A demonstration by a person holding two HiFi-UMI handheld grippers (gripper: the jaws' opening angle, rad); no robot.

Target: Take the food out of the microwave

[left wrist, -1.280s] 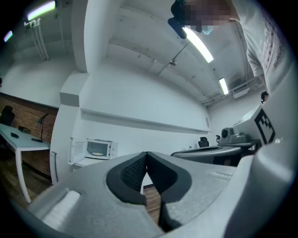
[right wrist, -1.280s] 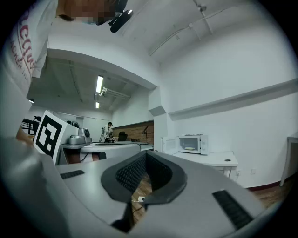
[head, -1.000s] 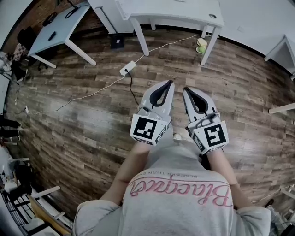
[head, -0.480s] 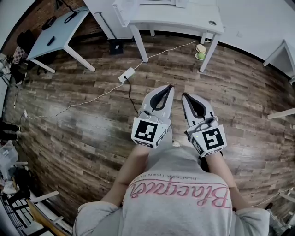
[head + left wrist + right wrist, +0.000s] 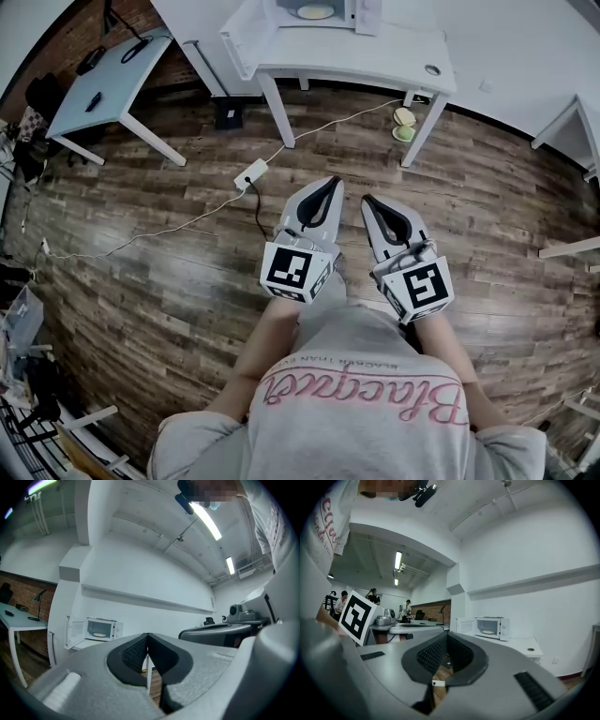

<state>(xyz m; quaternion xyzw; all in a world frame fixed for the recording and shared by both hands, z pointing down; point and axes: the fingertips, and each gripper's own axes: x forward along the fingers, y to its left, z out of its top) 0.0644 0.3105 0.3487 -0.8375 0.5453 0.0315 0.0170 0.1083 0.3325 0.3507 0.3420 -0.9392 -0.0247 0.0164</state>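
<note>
A white microwave (image 5: 319, 11) stands on a white table (image 5: 375, 58) at the top of the head view. Its door (image 5: 246, 33) is swung open to the left, and a pale plate of food (image 5: 315, 12) lies inside. The left gripper view shows the microwave (image 5: 101, 629) with its food (image 5: 99, 634) far ahead. In the right gripper view the microwave (image 5: 490, 626) and its food (image 5: 488, 632) are equally distant. My left gripper (image 5: 335, 180) and right gripper (image 5: 366, 200) are held side by side over the wooden floor, well short of the table. Both are shut and empty.
A power strip (image 5: 250, 173) with a white cable lies on the floor between me and the table. Green and yellow objects (image 5: 403, 124) sit by the table's right leg. A blue-grey desk (image 5: 103, 84) stands at the left. People (image 5: 372, 595) stand far off in the room.
The table has slid down the head view and the open microwave has come into sight at the top. Both grippers have moved forward together, still shut.
</note>
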